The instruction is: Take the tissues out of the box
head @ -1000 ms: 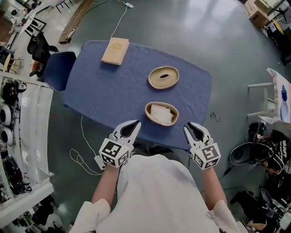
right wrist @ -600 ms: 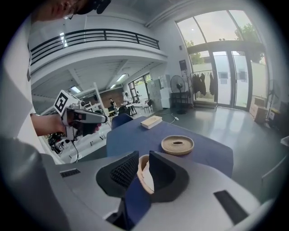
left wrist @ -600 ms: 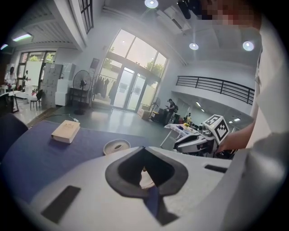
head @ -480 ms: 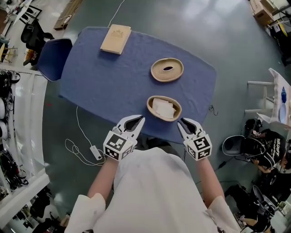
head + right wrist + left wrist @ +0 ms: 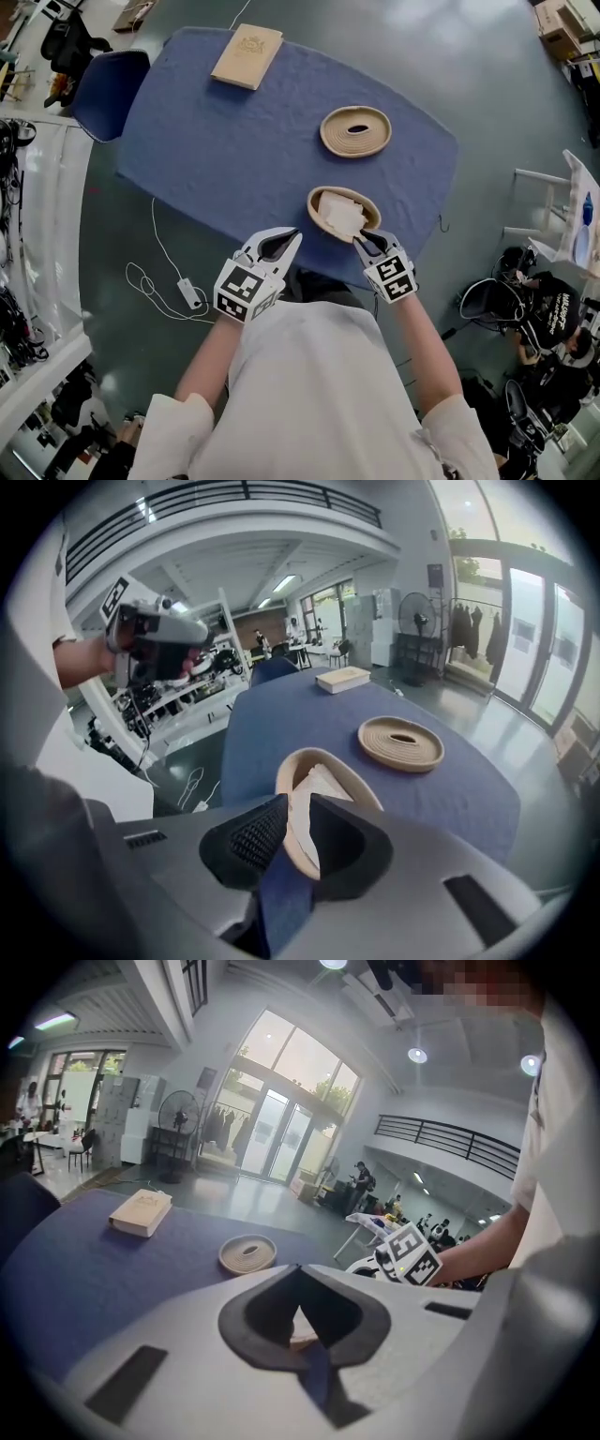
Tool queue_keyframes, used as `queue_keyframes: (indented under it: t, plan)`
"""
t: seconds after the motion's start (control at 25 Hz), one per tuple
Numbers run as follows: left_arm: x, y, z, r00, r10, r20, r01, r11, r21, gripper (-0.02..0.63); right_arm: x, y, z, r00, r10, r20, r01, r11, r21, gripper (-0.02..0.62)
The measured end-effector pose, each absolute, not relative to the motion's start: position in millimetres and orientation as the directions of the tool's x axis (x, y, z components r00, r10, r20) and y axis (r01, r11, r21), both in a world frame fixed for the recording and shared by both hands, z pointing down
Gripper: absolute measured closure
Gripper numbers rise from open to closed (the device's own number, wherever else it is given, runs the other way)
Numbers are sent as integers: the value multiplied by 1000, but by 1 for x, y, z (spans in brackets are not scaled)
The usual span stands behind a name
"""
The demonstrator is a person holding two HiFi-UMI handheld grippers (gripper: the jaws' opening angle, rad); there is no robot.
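Lid off, 12 o'clock of box; tissues all inside. Right gripper jaws parted astride rim, left gripper jaws together, empty

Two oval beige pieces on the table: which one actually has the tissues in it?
The near box at the table front edge, by the right gripper: white tissues lie inside. The far piece shows only a slot.
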State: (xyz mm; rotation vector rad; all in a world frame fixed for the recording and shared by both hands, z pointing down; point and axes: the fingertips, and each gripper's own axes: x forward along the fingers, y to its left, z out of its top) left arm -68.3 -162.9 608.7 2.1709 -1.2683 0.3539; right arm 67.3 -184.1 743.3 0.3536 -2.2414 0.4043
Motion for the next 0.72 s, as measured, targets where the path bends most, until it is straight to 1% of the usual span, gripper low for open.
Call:
queue_keyframes:
  t: [0.24, 0.44, 0.72]
  plan:
    - [-71, -171, 610, 503, -708, 496, -860, -353, 368, 598, 59, -190, 791, -584, -60, 810, -315, 936, -158, 503]
    - [-68, -177, 614, 501, -709, 497, -861, -345, 374, 598, 59, -188, 820, -493, 19, 870, -255, 953, -165, 503]
    - [-69, -174, 626, 485, -710, 510, -867, -315, 385, 598, 50, -187, 845, -440, 56, 896, -177, 973, -148, 499]
